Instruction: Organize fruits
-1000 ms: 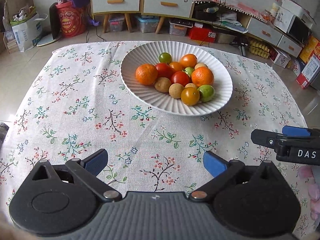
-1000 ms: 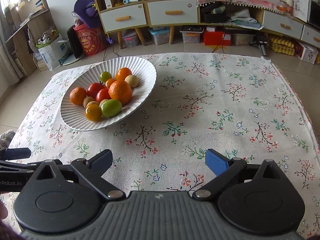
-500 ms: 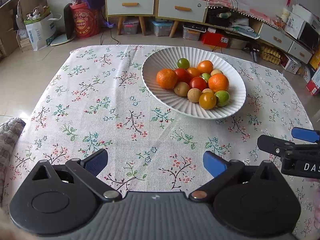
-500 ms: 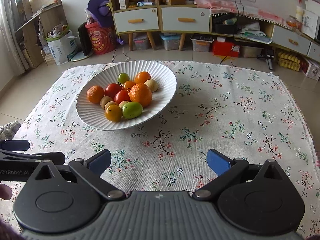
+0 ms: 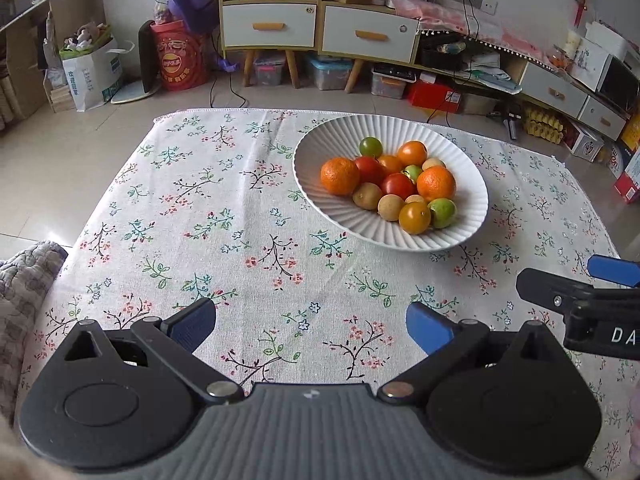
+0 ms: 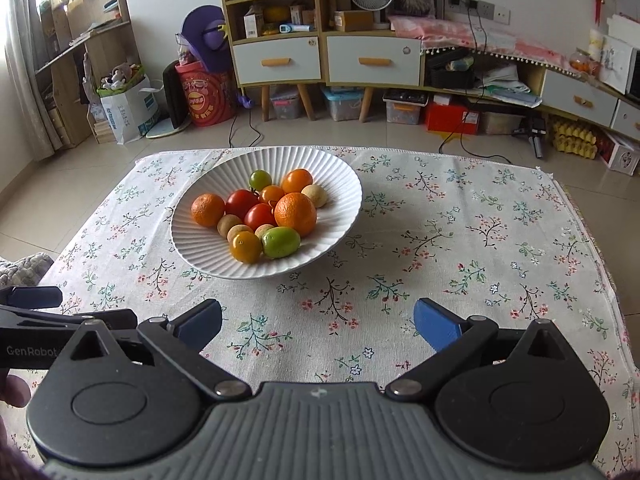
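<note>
A white ribbed bowl [image 5: 460, 236] stands on the floral tablecloth [image 5: 224, 216], in the right wrist view too [image 6: 340, 184]. It holds several fruits: oranges [image 5: 340, 176], red tomatoes [image 5: 397, 186], a green lime [image 5: 442, 213], small brown fruits [image 5: 367, 195]. My left gripper [image 5: 311, 326] is open and empty, over the cloth near the front edge, well short of the bowl. My right gripper [image 6: 318, 324] is open and empty, also short of the bowl; it shows at the right of the left wrist view [image 5: 580, 292].
The table edges run left [image 5: 60, 264] and right [image 6: 604, 280]. A grey quilted cloth [image 5: 20, 280] lies at the near left. Beyond the table stand drawer cabinets [image 6: 324, 60], storage boxes and a red bucket [image 6: 204, 96] on the tiled floor.
Both grippers have drawn back and tilted up, so the bowl sits farther away and more of the room shows. Both stay open and empty.
</note>
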The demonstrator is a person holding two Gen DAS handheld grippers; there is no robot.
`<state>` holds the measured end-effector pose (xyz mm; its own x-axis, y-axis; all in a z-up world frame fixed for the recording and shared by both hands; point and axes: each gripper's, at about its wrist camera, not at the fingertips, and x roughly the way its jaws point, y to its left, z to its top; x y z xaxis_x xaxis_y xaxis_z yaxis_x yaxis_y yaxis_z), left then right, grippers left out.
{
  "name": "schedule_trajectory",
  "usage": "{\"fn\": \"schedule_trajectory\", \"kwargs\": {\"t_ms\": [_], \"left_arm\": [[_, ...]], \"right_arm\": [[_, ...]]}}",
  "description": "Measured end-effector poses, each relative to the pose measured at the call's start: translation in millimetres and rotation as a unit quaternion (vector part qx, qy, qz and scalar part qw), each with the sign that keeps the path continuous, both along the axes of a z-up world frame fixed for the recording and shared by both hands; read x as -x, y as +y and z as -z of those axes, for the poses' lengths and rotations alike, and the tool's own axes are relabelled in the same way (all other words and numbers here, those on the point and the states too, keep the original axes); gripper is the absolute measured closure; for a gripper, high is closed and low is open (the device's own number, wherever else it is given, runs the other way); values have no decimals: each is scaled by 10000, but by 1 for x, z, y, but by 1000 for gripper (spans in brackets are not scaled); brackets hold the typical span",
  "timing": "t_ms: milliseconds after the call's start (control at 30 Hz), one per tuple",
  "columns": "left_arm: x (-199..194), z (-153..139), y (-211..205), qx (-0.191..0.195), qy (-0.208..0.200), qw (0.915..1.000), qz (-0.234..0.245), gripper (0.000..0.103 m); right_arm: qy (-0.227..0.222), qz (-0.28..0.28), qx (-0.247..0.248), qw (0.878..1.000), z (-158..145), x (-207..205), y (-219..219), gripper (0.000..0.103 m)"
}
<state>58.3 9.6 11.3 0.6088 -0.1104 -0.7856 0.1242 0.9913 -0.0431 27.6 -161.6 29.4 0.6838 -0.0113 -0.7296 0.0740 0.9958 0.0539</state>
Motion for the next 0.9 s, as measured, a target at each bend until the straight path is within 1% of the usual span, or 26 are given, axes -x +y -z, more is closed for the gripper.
{"fn": "schedule_trajectory", "kwargs": {"t_ms": [200,433,900], "left_arm": [[3,1,-2,-36,-9,10000,44,3],[3,3,-3,-72,13,9999,71,3],[4,5,-4,-77,47,9999,94,3]], "right_arm": [[-48,-6,46,10000,-3,3,3,1],[21,13,25,10000,0,2,3,1],[23,28,26,10000,1,3,2,1]]}}
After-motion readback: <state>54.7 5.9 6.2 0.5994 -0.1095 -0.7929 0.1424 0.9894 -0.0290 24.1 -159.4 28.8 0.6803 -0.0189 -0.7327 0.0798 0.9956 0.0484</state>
